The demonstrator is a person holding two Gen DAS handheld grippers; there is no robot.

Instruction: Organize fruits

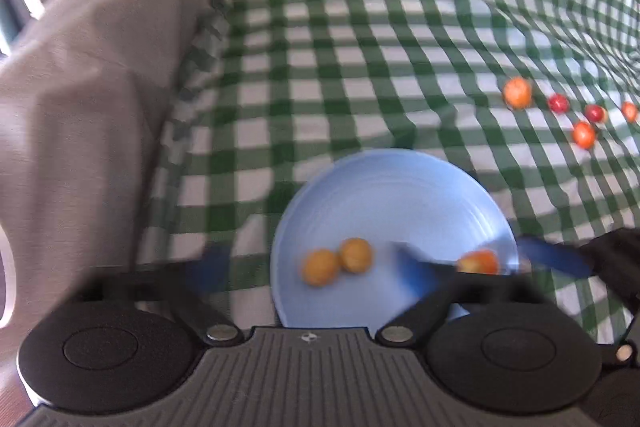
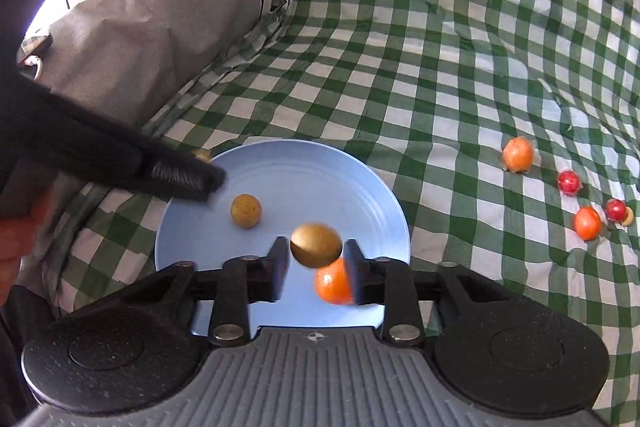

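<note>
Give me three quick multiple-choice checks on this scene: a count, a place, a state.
1. Fruits on the plate? A one, B three, C five.
2. The red fruits lie: A on the plate, B on the cloth right of it, C in a gripper.
3. The left gripper is: A open, B shut on a fruit, C shut and empty.

Key: B, two yellow fruits plus one orange fruit; B, they sit outside the rim; A, its fingers stand wide apart.
</note>
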